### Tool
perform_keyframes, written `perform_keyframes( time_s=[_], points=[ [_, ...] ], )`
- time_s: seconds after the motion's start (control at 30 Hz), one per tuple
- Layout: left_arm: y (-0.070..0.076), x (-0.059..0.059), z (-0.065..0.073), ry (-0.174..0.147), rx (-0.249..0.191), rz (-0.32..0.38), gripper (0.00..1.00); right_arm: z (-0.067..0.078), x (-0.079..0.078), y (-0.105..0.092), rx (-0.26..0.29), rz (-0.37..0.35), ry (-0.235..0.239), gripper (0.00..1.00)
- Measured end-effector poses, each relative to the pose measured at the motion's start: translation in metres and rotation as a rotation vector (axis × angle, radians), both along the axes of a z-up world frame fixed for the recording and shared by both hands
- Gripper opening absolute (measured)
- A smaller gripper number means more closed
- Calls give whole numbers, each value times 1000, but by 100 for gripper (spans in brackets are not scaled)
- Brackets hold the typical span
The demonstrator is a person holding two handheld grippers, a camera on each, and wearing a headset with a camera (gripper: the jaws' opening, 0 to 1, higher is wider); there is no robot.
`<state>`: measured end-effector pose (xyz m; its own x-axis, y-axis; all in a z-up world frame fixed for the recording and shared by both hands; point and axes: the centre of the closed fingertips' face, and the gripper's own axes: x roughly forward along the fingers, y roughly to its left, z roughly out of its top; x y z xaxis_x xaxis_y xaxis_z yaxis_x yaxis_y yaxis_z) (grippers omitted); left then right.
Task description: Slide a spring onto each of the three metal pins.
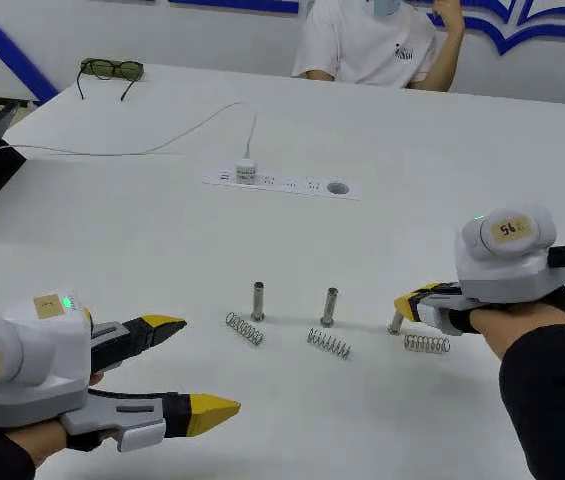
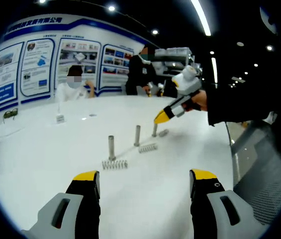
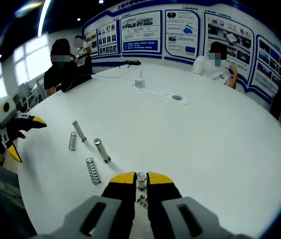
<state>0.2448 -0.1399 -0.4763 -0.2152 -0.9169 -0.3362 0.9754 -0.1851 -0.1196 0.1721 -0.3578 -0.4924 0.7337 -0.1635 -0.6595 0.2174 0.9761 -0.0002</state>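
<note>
Right hand-held gripper (image 3: 140,176) clamps the rightmost pin (image 1: 395,323); left hand-held gripper (image 2: 144,176) hovers, jaws apart.

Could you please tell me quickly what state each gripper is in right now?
Left gripper: open, holding nothing.
Right gripper: closed on the rightmost pin.

Three pins (image 1: 258,300) stand in a row on the table (image 1: 412,150), a spring (image 1: 244,328) lying just before each, power strip (image 1: 282,183) behind.
</note>
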Motion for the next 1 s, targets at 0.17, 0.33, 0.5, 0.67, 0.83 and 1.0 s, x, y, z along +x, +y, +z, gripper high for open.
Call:
perform_keyframes(
  time_s=[0.17,0.33,0.5,0.67,0.83,1.0],
  points=[
    [1,0,2,-4,0,-3,75,-1,1,1,-4,14,14,9],
    [3,-2,3,-9,3,-2,75,-2,1,1,-9,18,20,9],
    [3,-3,4,-10,1,2,75,-1,1,1,-20,33,20,9],
    [3,-7,4,-10,5,-2,75,-1,0,1,-27,42,20,11],
    [4,-7,4,-13,5,-4,75,4,-4,0,-41,59,9,14],
    [4,-7,4,-12,6,-5,75,10,-13,-6,-44,57,-13,16]
  ],
)
